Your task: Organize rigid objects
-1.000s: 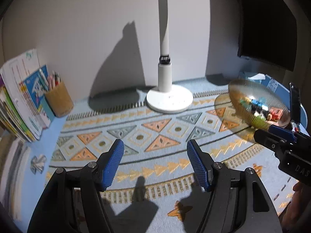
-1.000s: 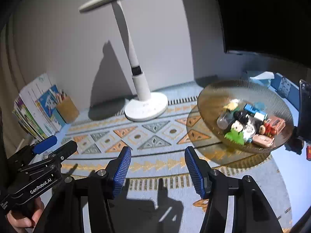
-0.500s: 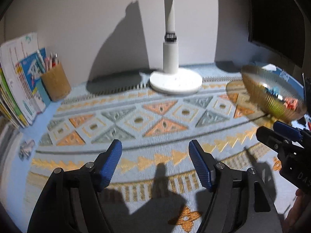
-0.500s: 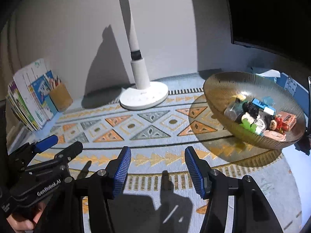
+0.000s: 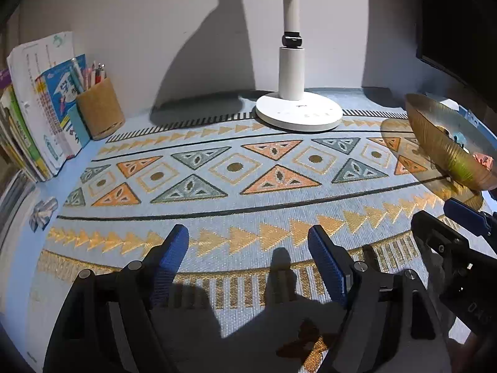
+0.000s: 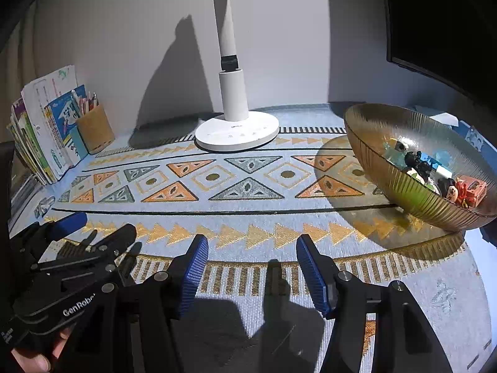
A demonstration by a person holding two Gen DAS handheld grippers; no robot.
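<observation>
A ribbed amber glass bowl [image 6: 416, 192] stands at the right of the patterned mat and holds several small toys [image 6: 435, 174]: blue, black, green and red pieces. In the left wrist view the bowl [image 5: 447, 152] shows at the far right edge. My left gripper [image 5: 248, 255] hovers low over the mat's front border; its jaws are opening and nothing is between them. My right gripper [image 6: 251, 264] is open and empty, left of the bowl and apart from it. Each gripper appears in the other's view: the right gripper [image 5: 447, 220] and the left gripper [image 6: 90, 233].
A white desk lamp [image 6: 237, 130] stands at the back middle. A cork pen cup [image 6: 94, 129] and a row of books [image 6: 40, 143] sit at the back left. A dark monitor [image 6: 441, 25] hangs at the upper right. A hand [image 6: 34, 357] grips the left tool.
Both grippers have come down closer to the mat. The left gripper's blue pads stand wider apart than before. The bowl and lamp have not moved.
</observation>
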